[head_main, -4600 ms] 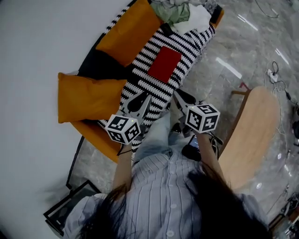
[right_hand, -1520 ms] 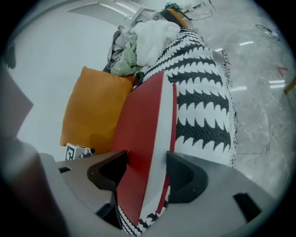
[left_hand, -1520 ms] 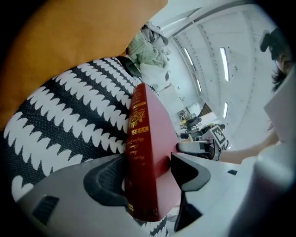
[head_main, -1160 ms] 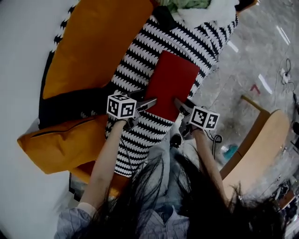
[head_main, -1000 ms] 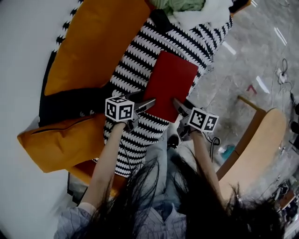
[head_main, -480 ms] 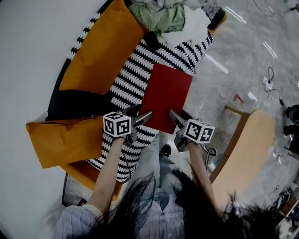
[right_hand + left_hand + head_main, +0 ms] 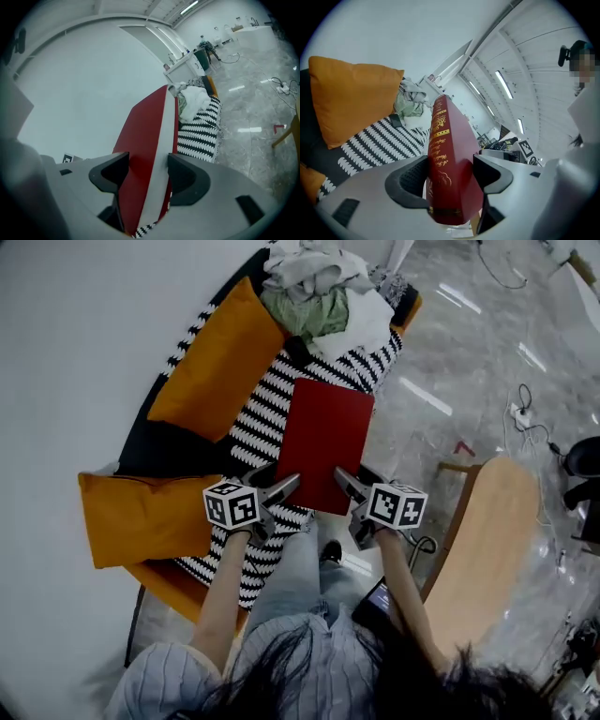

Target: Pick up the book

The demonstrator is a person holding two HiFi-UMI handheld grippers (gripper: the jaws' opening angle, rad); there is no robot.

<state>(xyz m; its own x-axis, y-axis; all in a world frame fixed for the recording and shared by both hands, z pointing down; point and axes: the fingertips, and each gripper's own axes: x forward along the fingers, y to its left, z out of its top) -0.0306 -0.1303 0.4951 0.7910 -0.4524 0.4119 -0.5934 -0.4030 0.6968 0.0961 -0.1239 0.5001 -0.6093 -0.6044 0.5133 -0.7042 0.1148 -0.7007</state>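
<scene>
1. Two grippers hold one red book. The left gripper is clamped on its near corner at the spine, with a jaw on each cover.
2. The right gripper is shut on the other near corner, at the page edge.
3. The book hangs over one striped sofa.
4. Two orange cushions lie at the sofa's left, the far cushion and the near cushion.
5. One clothes heap sits at the sofa's far end.

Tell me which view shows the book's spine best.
The left gripper view: the spine faces the camera, gold lettering visible, clamped between the left tongs. The head view shows only the book's flat red cover; the right gripper view shows its cover and white page edge, no spine.
</scene>
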